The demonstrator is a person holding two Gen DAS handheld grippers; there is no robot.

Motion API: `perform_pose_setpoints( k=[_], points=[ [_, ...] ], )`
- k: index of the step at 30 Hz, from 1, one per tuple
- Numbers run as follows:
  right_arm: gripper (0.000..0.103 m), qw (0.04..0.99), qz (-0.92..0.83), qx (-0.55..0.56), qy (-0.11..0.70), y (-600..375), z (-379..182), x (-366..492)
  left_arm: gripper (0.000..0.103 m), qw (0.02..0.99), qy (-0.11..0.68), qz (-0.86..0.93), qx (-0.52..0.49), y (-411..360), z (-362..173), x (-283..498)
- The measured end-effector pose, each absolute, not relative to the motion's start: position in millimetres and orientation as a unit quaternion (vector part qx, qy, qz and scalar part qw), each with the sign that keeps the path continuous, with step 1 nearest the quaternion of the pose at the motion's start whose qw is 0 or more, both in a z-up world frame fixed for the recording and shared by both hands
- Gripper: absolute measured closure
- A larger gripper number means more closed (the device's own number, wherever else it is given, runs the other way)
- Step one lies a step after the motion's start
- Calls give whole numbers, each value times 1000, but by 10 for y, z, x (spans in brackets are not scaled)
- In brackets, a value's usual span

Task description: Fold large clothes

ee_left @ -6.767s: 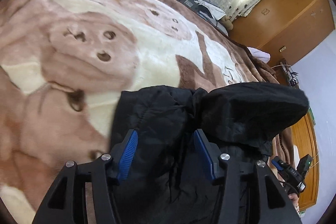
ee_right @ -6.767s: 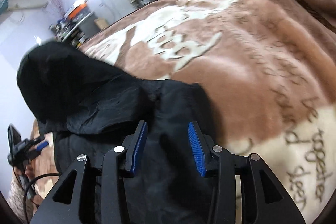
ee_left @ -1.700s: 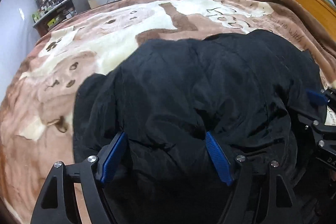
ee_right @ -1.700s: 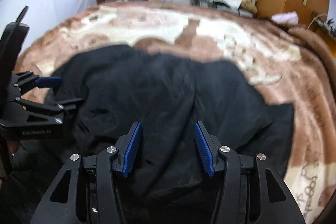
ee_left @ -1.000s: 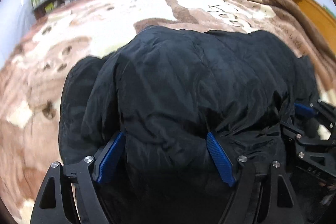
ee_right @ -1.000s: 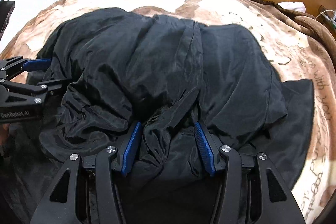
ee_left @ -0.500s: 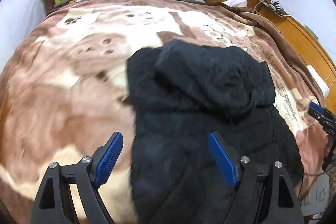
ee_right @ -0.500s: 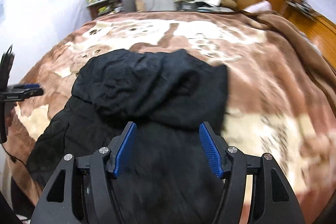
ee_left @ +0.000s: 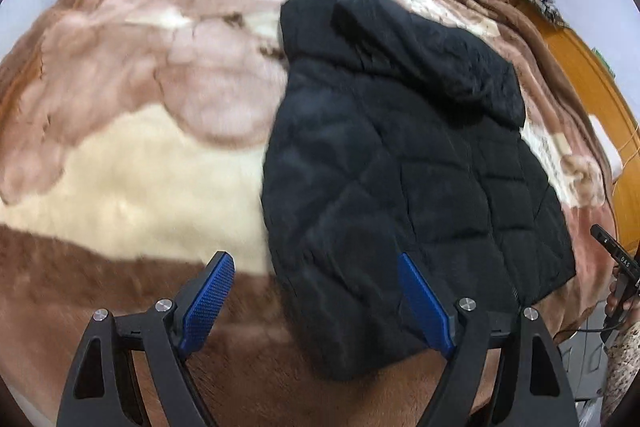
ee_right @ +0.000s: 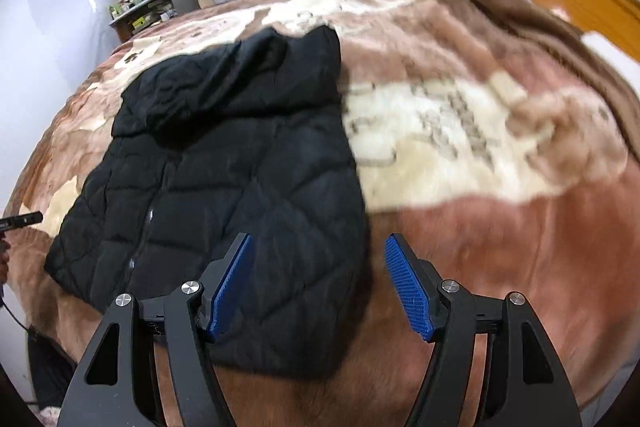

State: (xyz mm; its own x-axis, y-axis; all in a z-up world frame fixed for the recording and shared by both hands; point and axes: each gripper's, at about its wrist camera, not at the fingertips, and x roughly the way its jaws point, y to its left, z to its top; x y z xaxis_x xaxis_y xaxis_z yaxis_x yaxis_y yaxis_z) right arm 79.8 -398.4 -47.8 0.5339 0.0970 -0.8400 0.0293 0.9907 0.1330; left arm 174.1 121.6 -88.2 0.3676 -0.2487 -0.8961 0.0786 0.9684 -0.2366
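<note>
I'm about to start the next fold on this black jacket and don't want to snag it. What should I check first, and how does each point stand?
1. Left gripper empty, fingers apart: ok.
2. Right gripper empty, jaws opening, nothing pressed between them: ok.
3. Black jacket lying flat on the blanket, quilted side up: ok.
4. Hood folded down over the body: ok.
5. Sleeves tucked in: cannot tell, none shows.
6. Hem corners within the bed edge: ok in both views.

Black gripper frames [ee_left: 316, 303], silver screws, ribbed blue fingers [ee_right: 232, 287].
</note>
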Motion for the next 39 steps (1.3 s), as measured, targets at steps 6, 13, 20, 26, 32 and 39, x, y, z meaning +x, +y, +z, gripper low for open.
perform_pose_setpoints(
  k=[6,13,20,26,32,39],
  points=[
    [31,851,26,98,514,-3963,-833,622,19,813,569,-79,-93,1120,-1142,1604],
    [31,838,39,104,534,-3812,-1055,644,21,794,594,-63,-115,1082,-1436,1549],
    [56,823,22,134,551,-3789,-1115,635,65,798,591,-75,-89,893,-1399,1508],
    [86,849,42,118,514,-3736,-802,479,80,822,556,-92,-82,879,-1042,1400],
    [88,867,63,119,480,-3749,-447,254,82,838,525,-121,-83,944,-630,1191],
    [88,868,77,131,473,-3855,-197,-117,82,833,527,-146,-78,1090,-425,890]
  ],
)
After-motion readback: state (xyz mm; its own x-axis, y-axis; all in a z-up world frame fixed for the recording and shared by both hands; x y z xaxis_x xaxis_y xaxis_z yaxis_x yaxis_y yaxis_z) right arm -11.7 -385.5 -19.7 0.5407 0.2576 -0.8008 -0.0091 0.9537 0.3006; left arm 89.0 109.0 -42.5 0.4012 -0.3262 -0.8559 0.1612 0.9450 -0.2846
